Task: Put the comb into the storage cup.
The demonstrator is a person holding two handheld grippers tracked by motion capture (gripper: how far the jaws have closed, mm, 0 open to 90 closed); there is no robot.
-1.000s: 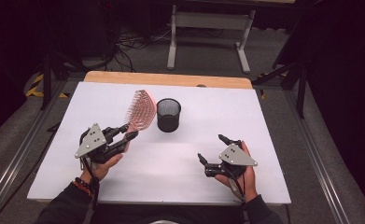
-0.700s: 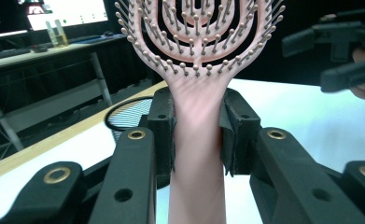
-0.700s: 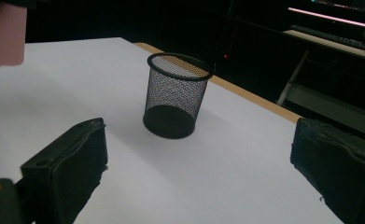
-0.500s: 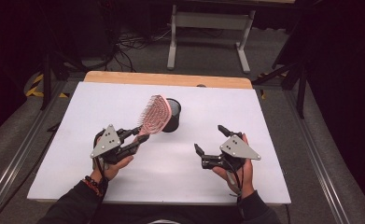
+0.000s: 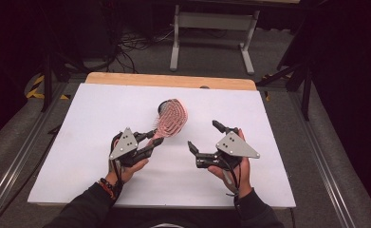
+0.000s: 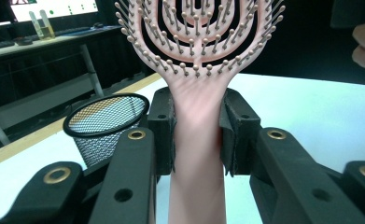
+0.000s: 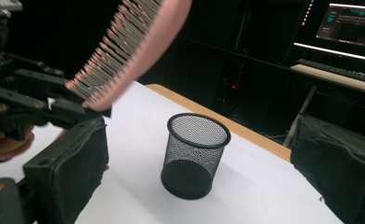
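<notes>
A pink vented hairbrush (image 5: 171,118) is held up over the white table (image 5: 69,142), bristles facing the right side. My left gripper (image 5: 155,137) is shut on its handle (image 6: 196,140), the black pads (image 6: 164,126) pressing both sides. A black mesh cup (image 7: 196,154) stands upright on the table just beyond the brush; in the high view the cup (image 5: 161,108) peeks out behind the brush head. My right gripper (image 5: 204,137) hovers open to the right of the brush, its wide-apart pads (image 7: 73,163) framing the cup with nothing between them.
A wooden strip (image 5: 126,80) runs along the table's far edge. Beyond it stand a metal frame (image 5: 211,28) and cables on the floor. Desks with monitors (image 7: 353,23) line the dark room. Bare white surface lies left and right of the hands.
My left gripper has carried the brush right and nearer, so the brush head now covers the cup in the high view. The right gripper has shifted slightly left, still open.
</notes>
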